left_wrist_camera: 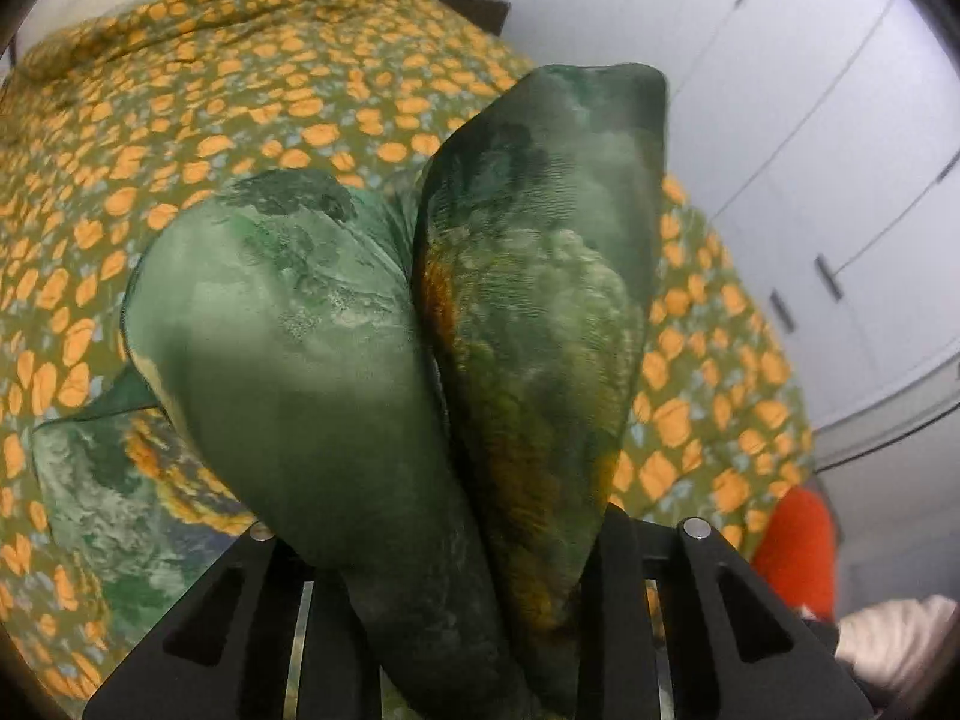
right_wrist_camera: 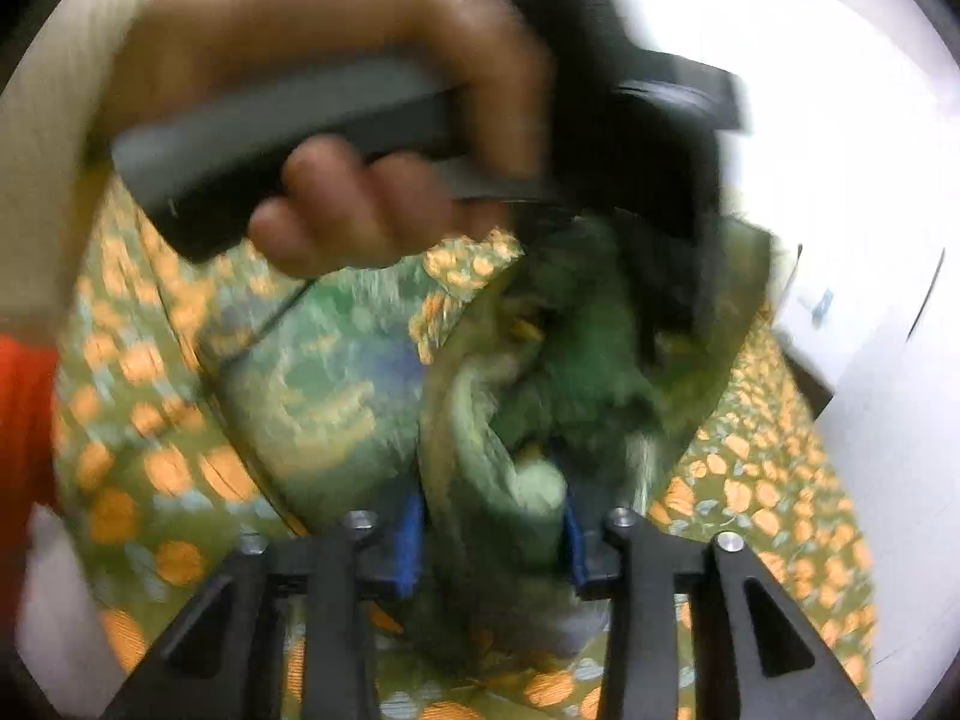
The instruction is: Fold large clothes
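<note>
Left wrist: green garment (left_wrist_camera: 336, 324) bunched upward lengthwise, left jaws clamping it, right jaws parted round it

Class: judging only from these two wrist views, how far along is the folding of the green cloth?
Done: nothing tidy shows. In hand: the left gripper pinches the green cloth, bunched above the patterned bedspread; it also lies between the right gripper's fingers. Left: all folds.

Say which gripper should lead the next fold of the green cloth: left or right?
Left, probably. The left gripper is clamped on the green cloth, which bulges up from its jaws above the orange-flowered bedspread. The right gripper has cloth between its blue pads, but the blurred view shows no firm grip.
</note>
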`<action>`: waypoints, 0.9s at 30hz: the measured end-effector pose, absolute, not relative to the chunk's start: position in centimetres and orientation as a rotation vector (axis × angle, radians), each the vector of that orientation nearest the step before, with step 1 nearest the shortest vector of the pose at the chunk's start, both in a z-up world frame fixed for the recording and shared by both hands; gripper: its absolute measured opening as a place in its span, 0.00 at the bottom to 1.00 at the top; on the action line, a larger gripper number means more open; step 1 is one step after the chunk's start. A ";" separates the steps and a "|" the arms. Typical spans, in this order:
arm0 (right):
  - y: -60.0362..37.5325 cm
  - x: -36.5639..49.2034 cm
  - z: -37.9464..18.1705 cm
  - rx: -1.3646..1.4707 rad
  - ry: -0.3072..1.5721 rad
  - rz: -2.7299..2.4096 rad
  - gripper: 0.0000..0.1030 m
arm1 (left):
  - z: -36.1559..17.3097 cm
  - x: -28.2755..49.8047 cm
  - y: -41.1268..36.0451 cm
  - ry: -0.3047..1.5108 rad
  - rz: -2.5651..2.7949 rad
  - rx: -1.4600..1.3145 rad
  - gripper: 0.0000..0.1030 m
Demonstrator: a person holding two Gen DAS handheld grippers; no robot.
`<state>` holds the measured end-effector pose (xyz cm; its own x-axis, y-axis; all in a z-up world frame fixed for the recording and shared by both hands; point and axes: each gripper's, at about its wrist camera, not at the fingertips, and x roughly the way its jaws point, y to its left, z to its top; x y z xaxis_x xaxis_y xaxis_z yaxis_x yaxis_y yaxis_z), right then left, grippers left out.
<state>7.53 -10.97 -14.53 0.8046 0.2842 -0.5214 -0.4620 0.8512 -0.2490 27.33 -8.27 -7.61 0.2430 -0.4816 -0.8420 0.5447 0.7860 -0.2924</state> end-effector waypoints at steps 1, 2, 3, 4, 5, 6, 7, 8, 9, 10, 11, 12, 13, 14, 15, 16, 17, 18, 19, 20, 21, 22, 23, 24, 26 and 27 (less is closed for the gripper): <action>-11.6 7.1 -13.5 -0.313 0.496 0.451 0.68 | -7.0 27.8 -6.5 1.106 -0.701 0.055 0.23; -12.4 6.7 -12.3 -0.235 0.494 0.491 0.84 | -6.5 28.1 -4.2 1.090 -0.698 0.033 0.23; -13.1 6.3 -11.4 -0.166 0.482 0.514 0.90 | -6.4 29.1 -2.6 1.085 -0.693 0.007 0.23; -13.7 6.0 -10.6 -0.115 0.468 0.525 0.90 | -6.4 29.2 -0.9 1.082 -0.684 -0.013 0.23; -14.4 5.9 -9.9 -0.065 0.460 0.528 0.90 | -6.5 29.3 1.0 1.077 -0.669 -0.029 0.23; -14.7 6.2 -9.6 -0.043 0.464 0.522 0.90 | -7.0 30.0 3.1 1.075 -0.645 -0.047 0.23; -14.9 6.8 -9.4 -0.026 0.472 0.513 0.90 | -7.7 30.2 5.6 1.081 -0.615 -0.078 0.23; -14.9 7.3 -9.4 -0.017 0.478 0.509 0.90 | -8.7 30.4 8.2 1.091 -0.587 -0.122 0.23; -14.8 8.2 -9.5 -0.014 0.491 0.502 0.90 | -9.5 30.4 10.1 1.099 -0.565 -0.156 0.24; -14.5 9.1 -9.5 -0.017 0.503 0.496 0.90 | -10.4 30.3 11.6 1.106 -0.544 -0.178 0.24; -14.4 10.1 -9.4 -0.012 0.514 0.492 0.90 | -11.3 30.2 12.8 1.112 -0.523 -0.190 0.25; -14.2 11.3 -9.2 0.000 0.519 0.496 0.90 | -12.9 30.1 14.6 1.124 -0.490 -0.206 0.25; -13.7 12.5 -9.0 0.007 0.530 0.503 0.90 | -13.8 30.0 15.2 1.133 -0.475 -0.217 0.27; -13.2 13.7 -9.2 0.009 0.542 0.508 0.90 | -15.3 29.9 16.4 1.144 -0.463 -0.248 0.27; -12.4 15.0 -9.2 0.012 0.552 0.521 0.90 | -16.5 29.8 17.2 1.147 -0.460 -0.287 0.29; -11.6 16.2 -9.1 0.010 0.567 0.534 0.90 | -17.3 29.7 17.8 1.146 -0.459 -0.314 0.31; -10.2 17.8 -9.3 0.003 0.587 0.552 0.90 | -17.9 29.6 18.2 1.142 -0.460 -0.340 0.32; -8.9 19.3 -9.7 0.000 0.603 0.575 0.90 | -18.6 29.5 18.8 1.132 -0.466 -0.370 0.34; -7.6 20.5 -10.3 -0.014 0.625 0.595 0.90 | -19.0 29.6 18.9 1.127 -0.467 -0.381 0.36; -6.3 21.4 -11.1 -0.038 0.644 0.610 0.90 | -19.6 29.8 19.4 1.124 -0.466 -0.404 0.37; -4.8 22.0 -12.2 -0.065 0.662 0.632 0.90 | -20.0 30.1 19.6 1.124 -0.466 -0.420 0.38; -3.2 22.4 -13.7 -0.101 0.685 0.665 0.90 | -20.6 30.3 20.0 1.125 -0.466 -0.445 0.39; -2.0 22.5 -14.9 -0.137 0.709 0.684 0.90 | -21.1 30.4 20.2 1.127 -0.461 -0.456 0.39; -0.7 22.6 -16.5 -0.182 0.742 0.697 0.92 | -21.6 30.7 20.8 1.131 -0.453 -0.465 0.39; 0.8 22.4 -19.7 -0.259 0.765 0.680 0.93 | -23.0 31.0 21.3 1.141 -0.469 -0.497 0.40; 1.2 22.4 -21.1 -0.275 0.787 0.674 0.93 | -23.9 31.0 21.4 1.140 -0.483 -0.517 0.40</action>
